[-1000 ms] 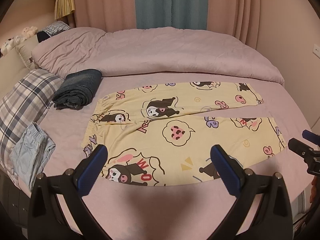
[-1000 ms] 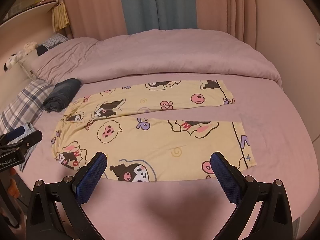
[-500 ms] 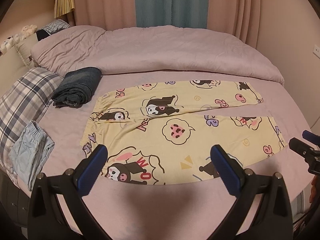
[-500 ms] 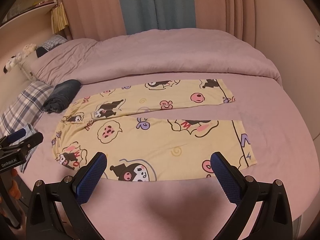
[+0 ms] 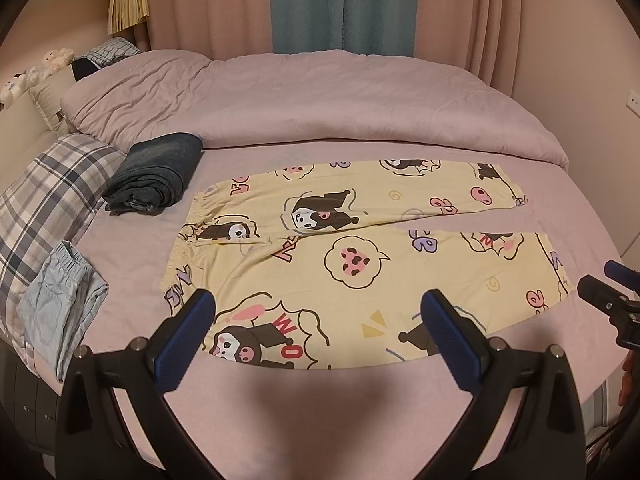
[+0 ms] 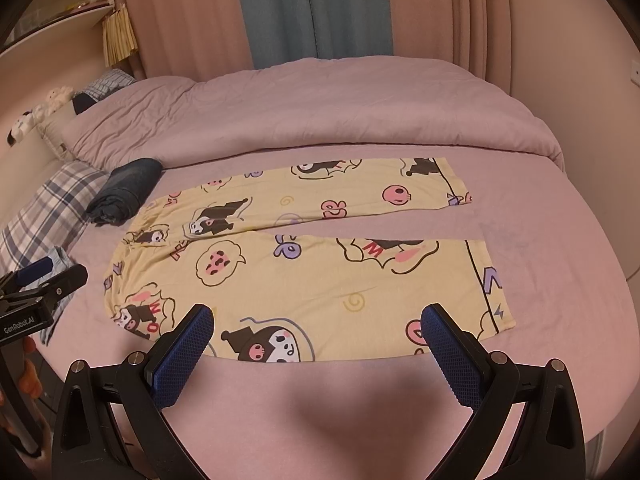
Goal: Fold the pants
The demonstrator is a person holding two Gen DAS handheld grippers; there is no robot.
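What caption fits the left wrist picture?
Open left gripper above yellow cartoon pants spread flat on a pink bed.

The plaid pillow (image 5: 44,196) is cut off at the left edge.

Black gripper (image 5: 318,320), blue textured pads (image 5: 185,346)

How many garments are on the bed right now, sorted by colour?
Yellow printed pants, spread flat: 1
Dark blue folded garment: 1
Light blue folded garment: 1
Total: 3
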